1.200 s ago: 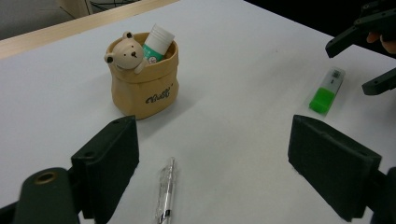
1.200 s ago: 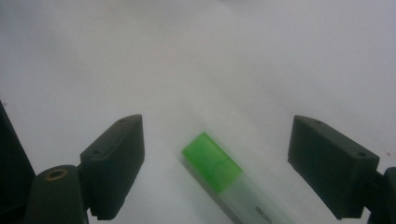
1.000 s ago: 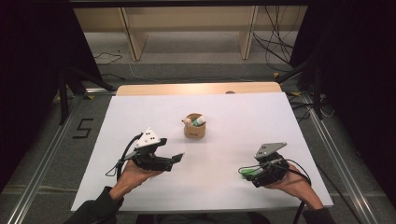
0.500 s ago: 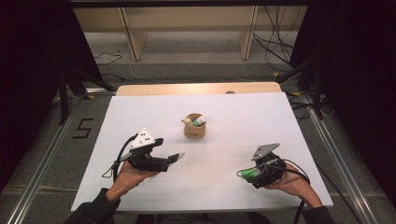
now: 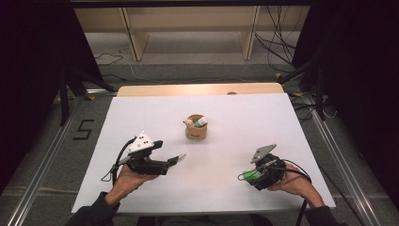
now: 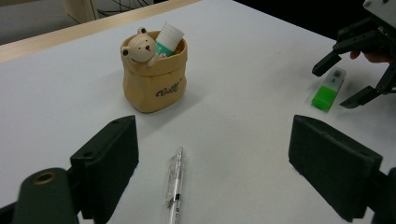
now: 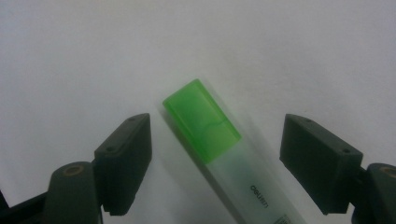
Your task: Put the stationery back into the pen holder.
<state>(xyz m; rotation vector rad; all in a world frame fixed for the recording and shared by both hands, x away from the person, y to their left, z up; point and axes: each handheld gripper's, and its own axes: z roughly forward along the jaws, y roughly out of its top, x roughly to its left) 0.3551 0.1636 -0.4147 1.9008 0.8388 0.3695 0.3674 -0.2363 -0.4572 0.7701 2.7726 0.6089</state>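
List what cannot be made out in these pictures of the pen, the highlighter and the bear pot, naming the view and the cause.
- Highlighter, right gripper view: its rear end is cut off by the bottom edge.
- Pen, left gripper view: its near end runs off the bottom edge.
- Bear pot, left gripper view: the lower part of the white and green tube is hidden by the pot's wall.
- Pot's lettering, high view: too small to read.
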